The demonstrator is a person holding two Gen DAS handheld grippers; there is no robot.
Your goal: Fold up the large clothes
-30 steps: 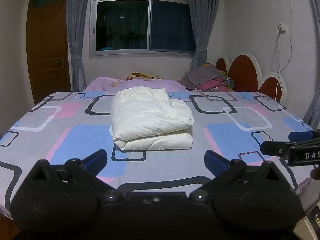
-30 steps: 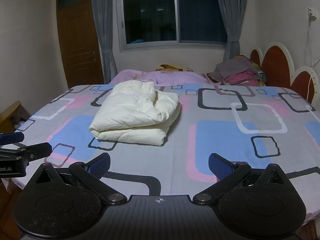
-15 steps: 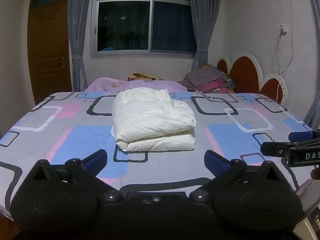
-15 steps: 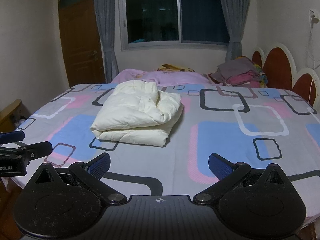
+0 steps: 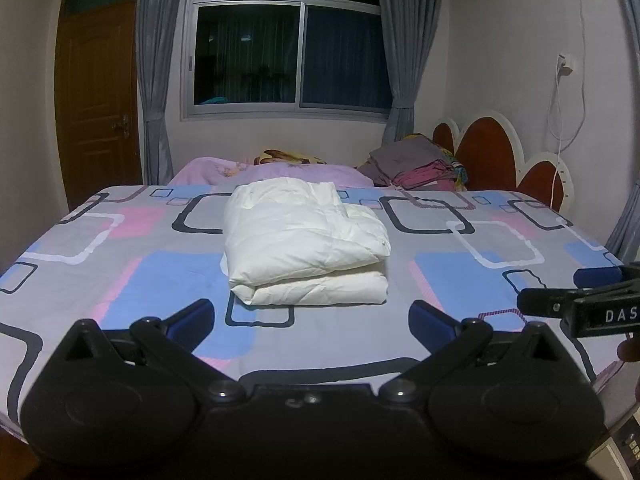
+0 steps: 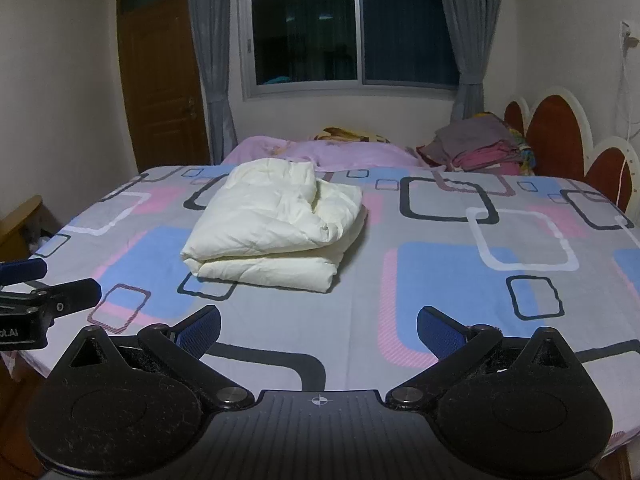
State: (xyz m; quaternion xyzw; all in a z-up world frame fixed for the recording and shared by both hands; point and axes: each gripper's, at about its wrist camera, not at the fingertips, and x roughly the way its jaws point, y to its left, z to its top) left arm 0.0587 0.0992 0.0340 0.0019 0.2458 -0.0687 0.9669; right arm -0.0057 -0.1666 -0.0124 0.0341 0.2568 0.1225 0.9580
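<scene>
A cream padded garment [image 5: 304, 242] lies folded into a thick rectangle in the middle of the bed [image 5: 100, 280], also seen as the cream garment [image 6: 276, 226] from the right. My left gripper [image 5: 311, 320] hangs open near the bed's front edge, well short of the garment, with nothing between its blue pads. My right gripper [image 6: 318, 330] is open too, empty, back from the garment. Each gripper shows in the other's view: the right gripper [image 5: 560, 292] at the right edge, the left gripper [image 6: 60, 284] at the left edge.
A pile of folded clothes [image 5: 416, 162] sits at the far right by the red headboard [image 5: 488, 156]. Pink bedding [image 5: 280, 170] lies along the far side. A wooden door [image 5: 98, 100] and a dark window [image 5: 288, 44] are behind. A cable [image 5: 560, 120] hangs on the right wall.
Both grippers have drifted slightly, so the garment sits a little higher and to the right in each view. The garment has not moved and both grippers stay open.
</scene>
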